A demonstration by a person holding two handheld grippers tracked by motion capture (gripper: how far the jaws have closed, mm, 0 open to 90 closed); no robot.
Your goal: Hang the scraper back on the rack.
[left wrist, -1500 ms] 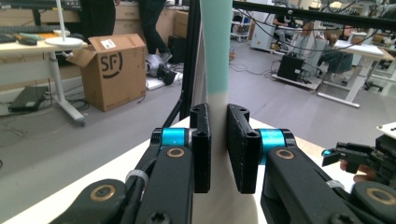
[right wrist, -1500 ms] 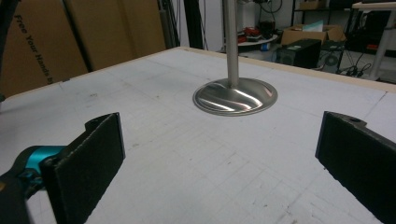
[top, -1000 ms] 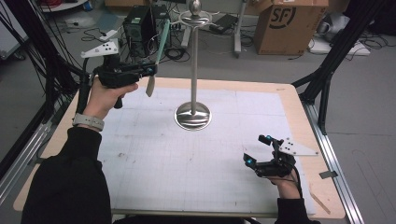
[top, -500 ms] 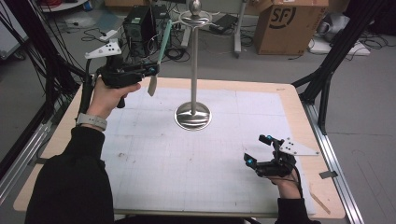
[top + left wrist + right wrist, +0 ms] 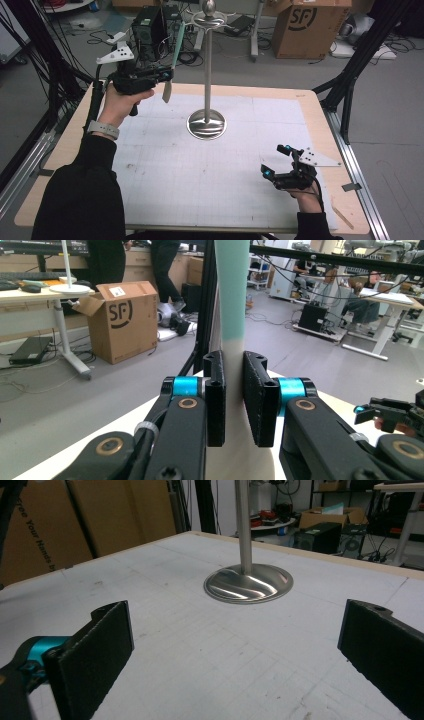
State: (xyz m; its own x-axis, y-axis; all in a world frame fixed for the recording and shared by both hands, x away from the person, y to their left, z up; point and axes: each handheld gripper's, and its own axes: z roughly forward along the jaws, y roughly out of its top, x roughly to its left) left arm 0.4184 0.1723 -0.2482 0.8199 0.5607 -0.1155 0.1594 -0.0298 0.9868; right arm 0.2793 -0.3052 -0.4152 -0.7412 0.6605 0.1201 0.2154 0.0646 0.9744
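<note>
A person's left gripper pinches a long green-and-white spatula, holding it upright in the air above the table's far left corner, near the hooked top of a metal stand. The work appears to be at the hanging stage; the next move likely calls for raising the handle's end to a hook. The right gripper rests spread wide and empty near the right edge, with open tabletop between.
</note>
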